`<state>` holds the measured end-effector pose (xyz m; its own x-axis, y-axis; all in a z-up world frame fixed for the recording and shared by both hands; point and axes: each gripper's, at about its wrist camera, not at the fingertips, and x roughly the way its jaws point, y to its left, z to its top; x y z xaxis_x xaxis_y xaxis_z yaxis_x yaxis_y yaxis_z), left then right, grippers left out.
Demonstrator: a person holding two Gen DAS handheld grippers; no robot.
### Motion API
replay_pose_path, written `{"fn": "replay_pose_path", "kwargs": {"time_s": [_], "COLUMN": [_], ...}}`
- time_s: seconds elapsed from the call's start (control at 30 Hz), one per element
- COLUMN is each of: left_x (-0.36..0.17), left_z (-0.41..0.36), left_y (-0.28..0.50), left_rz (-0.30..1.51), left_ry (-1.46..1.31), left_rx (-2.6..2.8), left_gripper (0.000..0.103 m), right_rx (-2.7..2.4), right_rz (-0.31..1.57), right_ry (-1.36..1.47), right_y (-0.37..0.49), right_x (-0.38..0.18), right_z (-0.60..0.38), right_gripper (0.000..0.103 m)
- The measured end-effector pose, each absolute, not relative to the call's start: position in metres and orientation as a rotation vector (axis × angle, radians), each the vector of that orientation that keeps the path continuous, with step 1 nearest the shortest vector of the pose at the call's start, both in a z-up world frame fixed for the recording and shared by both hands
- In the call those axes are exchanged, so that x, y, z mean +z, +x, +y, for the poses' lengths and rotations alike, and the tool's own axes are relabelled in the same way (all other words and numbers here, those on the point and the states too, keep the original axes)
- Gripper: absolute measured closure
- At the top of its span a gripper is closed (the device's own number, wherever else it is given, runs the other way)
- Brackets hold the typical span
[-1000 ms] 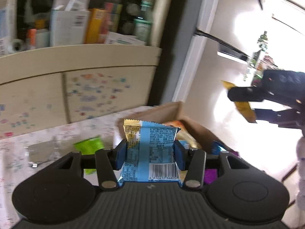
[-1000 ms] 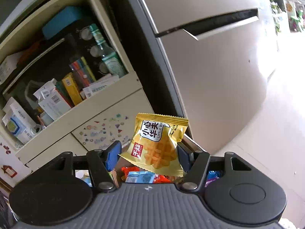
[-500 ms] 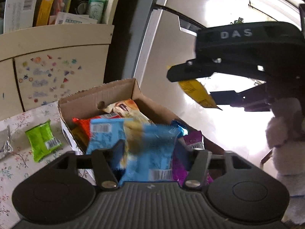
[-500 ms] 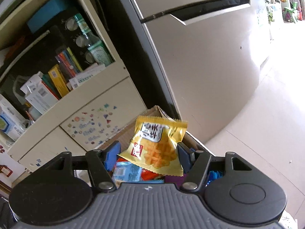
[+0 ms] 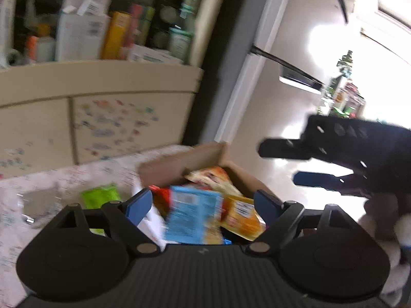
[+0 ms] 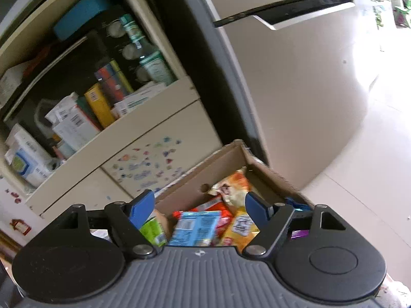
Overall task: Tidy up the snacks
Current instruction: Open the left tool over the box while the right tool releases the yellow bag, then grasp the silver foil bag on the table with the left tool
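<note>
Cardboard box (image 6: 226, 159) on my flowered surface (image 5: 77, 177), holding the snacks. My left tool (image 5: 203, 205) and right tool (image 6: 200, 205), above the box: jaws apart, just opened, gripping nothing. Blue packet (image 5: 192, 213) and yellow packet (image 5: 242, 217), lying loose in the box among other snacks. Green packet (image 5: 101, 197), on the surface beside the box.

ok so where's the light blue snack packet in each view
Left wrist view: the light blue snack packet is low centre, blurred, between the open fingers of the left tool and touching neither, over the cardboard box.
Right wrist view: it lies in the box, low centre, between the open fingers of the right tool.
Shared landmark: the orange-and-white packet at the box's far end.
</note>
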<state>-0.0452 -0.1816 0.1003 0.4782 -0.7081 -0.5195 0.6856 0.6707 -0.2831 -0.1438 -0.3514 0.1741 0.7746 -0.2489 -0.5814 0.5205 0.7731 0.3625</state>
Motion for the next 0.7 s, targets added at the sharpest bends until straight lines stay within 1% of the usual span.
{"fn": "replay_pose_path", "kwargs": {"time_s": [0.43,0.7], "left_x": [0.122,0.105], "left_z": [-0.116,-0.084], "left_y": [0.0,0.046], "left_rz": [0.609,0.639], "left_ry": [-0.095,-0.115], "left_rx": [-0.638,-0.445], "left_gripper": [0.014,0.012], "right_rx": [-0.312,-0.242], "right_rz": [0.568,0.636], "right_ry": [0.488,0.488], "right_y": [-0.115,-0.095], "right_x": [0.17,0.155], "right_z": [-0.318,-0.299], "right_gripper": [0.018,0.018]}}
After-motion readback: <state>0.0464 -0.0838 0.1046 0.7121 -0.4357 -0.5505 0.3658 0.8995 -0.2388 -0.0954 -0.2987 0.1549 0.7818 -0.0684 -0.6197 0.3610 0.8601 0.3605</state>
